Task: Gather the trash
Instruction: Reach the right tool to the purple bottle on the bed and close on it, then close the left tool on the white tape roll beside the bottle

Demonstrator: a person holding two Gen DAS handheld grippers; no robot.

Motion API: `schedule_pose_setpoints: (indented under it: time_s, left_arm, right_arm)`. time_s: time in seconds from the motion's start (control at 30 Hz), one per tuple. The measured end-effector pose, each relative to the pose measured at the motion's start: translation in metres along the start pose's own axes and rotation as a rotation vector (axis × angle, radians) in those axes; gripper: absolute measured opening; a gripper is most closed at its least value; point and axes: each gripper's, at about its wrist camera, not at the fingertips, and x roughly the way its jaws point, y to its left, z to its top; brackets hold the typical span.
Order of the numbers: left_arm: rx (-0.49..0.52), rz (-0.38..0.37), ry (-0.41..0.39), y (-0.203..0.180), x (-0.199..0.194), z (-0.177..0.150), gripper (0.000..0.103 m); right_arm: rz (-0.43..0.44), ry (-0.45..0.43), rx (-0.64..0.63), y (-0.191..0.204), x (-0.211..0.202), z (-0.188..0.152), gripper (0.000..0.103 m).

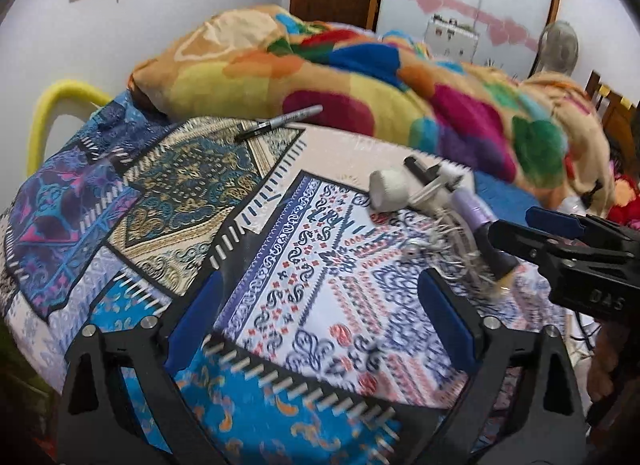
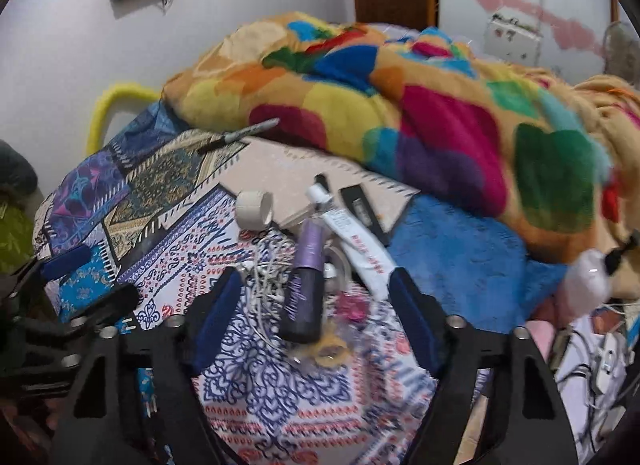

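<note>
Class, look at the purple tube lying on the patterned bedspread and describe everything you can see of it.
The purple tube is a slim cosmetic-style tube that looks like glossy plastic: a pale lilac upper part and a darker purple lower part with script lettering too blurred to read. It lies flat, pointing away from the camera, between the open jaws of the right gripper, untouched by them. It rests against tangled white cord and beside a white tube.

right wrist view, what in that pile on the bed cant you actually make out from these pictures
- Purple tube: label script too blurred to read in the right wrist view; mostly hidden behind the right gripper in the left wrist view.
- White tube: red lettering smeared by blur.
- Tangled white cord: its ends are lost under the tubes.
- Yellowish scrap: too blurred to identify.
- Pen: markings too small.
</note>
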Motion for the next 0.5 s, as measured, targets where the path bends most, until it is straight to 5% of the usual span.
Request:
schedule_pose_setpoints:
  time_s: [0.23,0.37,0.5]
  left_arm:
    - [0.032,-0.028,0.023,-0.007,0.029,0.014,0.085]
    - [0.034,-0.092,0.058,-0.016,0.045,0.023,0.071]
    - [0.003,-0.151,0.061,-0.026,0.055,0.035,0.069]
  right_arm:
    - [0.083,0.113,0.044,-0.008,0.036,-0.001,0.026]
    - [0.087,0.096,0.042,-0.008,0.030,-0.002,0.025]
    - [0.084,0.057,0.034,-0.012,0.016,-0.004,0.024]
